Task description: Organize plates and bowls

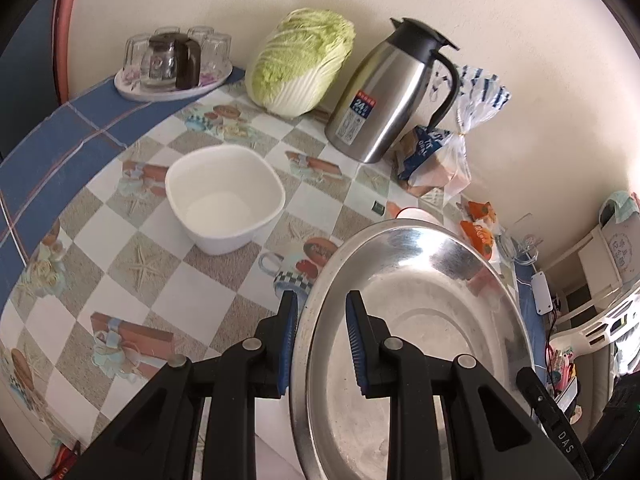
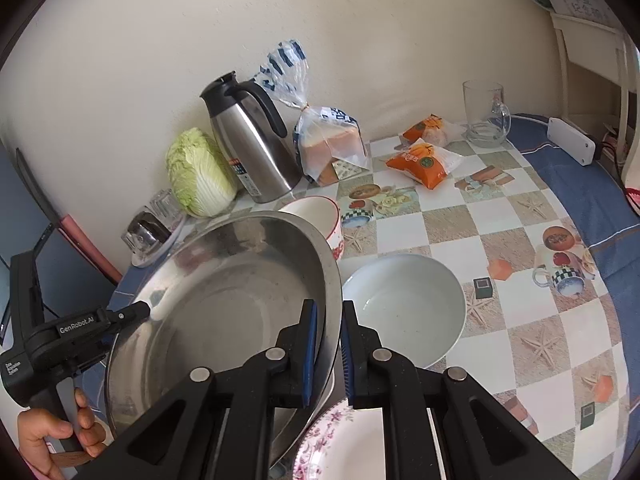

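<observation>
A wide steel basin [image 1: 420,320] [image 2: 224,300] hangs between both grippers over the checked tablecloth. My left gripper [image 1: 322,304] is shut on its left rim, one blue pad inside and one outside. On the opposite rim my right gripper [image 2: 329,312] is shut the same way. A white square bowl [image 1: 224,196] stands to the left of the basin. A pale round bowl [image 2: 404,308] sits just right of it. A red-patterned bowl [image 2: 320,212] is behind its far rim. A floral plate [image 2: 340,440] lies under my right gripper.
Along the wall stand a cabbage [image 1: 300,64], a steel jug [image 1: 392,92], a bagged loaf [image 2: 332,144], orange snack packets [image 2: 424,160] and a glass mug [image 2: 484,116]. A tray of glasses [image 1: 172,64] is at the far left. A hand [image 2: 52,436] holds the left gripper's handle.
</observation>
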Available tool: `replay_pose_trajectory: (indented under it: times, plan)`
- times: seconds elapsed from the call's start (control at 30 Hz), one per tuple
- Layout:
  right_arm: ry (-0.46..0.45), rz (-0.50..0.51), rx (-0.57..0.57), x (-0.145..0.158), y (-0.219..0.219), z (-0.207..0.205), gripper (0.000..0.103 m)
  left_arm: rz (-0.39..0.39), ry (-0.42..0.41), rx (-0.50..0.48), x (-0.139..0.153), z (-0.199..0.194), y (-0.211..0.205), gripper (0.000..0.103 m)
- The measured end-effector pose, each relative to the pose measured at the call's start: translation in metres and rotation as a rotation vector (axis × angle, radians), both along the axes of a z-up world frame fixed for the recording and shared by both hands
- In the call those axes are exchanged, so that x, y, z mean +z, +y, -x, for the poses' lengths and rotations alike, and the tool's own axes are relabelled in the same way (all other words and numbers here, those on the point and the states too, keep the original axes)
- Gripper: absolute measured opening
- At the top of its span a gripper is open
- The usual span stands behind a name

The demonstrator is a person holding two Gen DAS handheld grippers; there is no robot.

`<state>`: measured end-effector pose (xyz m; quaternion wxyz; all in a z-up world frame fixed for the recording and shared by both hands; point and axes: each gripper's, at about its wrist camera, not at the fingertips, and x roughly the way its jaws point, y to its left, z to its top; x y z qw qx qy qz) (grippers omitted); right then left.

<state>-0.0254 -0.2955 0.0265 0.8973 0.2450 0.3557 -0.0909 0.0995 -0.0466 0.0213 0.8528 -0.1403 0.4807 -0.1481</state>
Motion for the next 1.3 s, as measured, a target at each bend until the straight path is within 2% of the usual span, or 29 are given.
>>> replay_pose_trajectory:
  times: [0.37, 0.7, 0.97, 1.3]
  plan:
    - [0.073, 0.040, 0.052, -0.013, 0.017, -0.014, 0.013, 0.071, 0.082, 0.046, -0.027, -0.003, 0.027, 0.025]
    - [0.122, 0.077, 0.102, -0.019, 0.035, -0.021, 0.014, 0.064, 0.136, 0.082, -0.038, -0.003, 0.042, 0.025]
    - [0.175, 0.071, 0.115, -0.032, 0.040, -0.025, 0.014, 0.098, 0.182, 0.095, -0.049, -0.006, 0.050, 0.025]
    - [0.233, 0.074, 0.117, -0.046, 0.043, -0.030, 0.015, 0.093, 0.215, 0.095, -0.062, -0.012, 0.049, 0.025]
